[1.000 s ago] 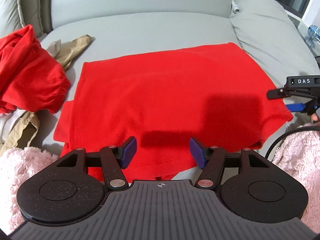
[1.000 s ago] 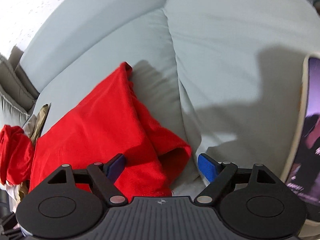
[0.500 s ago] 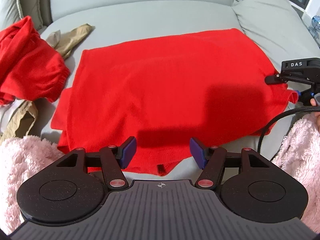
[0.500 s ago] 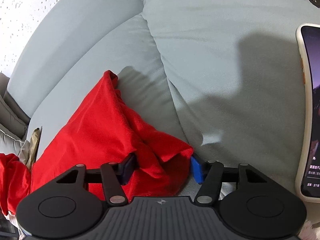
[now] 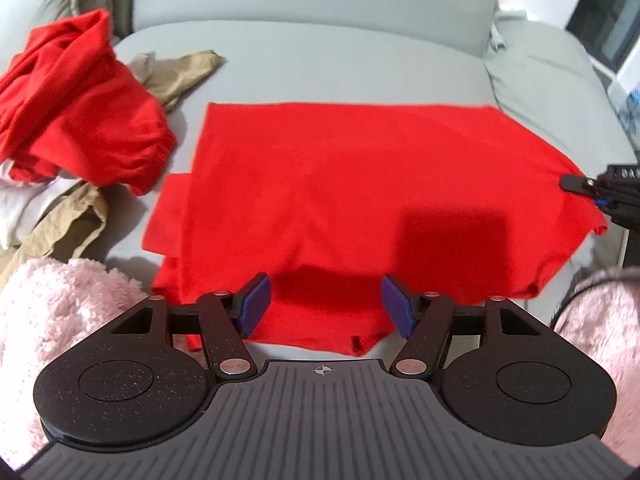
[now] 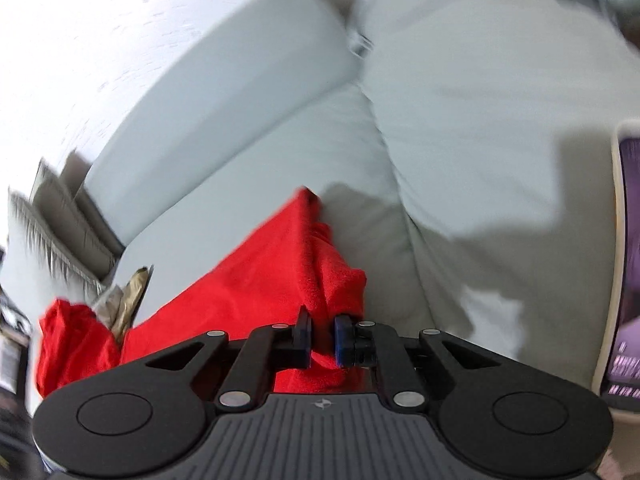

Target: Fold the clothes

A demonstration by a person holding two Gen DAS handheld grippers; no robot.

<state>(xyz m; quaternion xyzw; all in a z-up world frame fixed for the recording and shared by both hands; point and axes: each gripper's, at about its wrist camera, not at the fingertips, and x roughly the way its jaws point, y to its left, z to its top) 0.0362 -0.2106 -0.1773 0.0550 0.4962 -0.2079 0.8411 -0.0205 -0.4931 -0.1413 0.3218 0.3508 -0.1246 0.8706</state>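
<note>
A red garment (image 5: 360,184) lies spread flat on the grey sofa seat (image 5: 320,64), partly folded, with a sleeve edge sticking out at its left. My left gripper (image 5: 326,312) hangs open over the garment's near edge, nothing between its blue pads. My right gripper (image 6: 322,338) is shut on the garment's right corner (image 6: 320,280), which is bunched and lifted off the cushion. In the left wrist view the right gripper (image 5: 600,188) shows at the far right, pinching that corner.
A crumpled red garment (image 5: 76,108) and tan clothes (image 5: 176,76) lie at the seat's left. Pink fluffy fabric (image 5: 60,320) flanks the near edge on both sides. A phone (image 6: 628,272) with a lit screen rests on the sofa arm at right.
My right gripper went from open beside the corner to shut on it, and has pulled it outward and up. The left gripper stayed open and drew back slightly toward the near edge.
</note>
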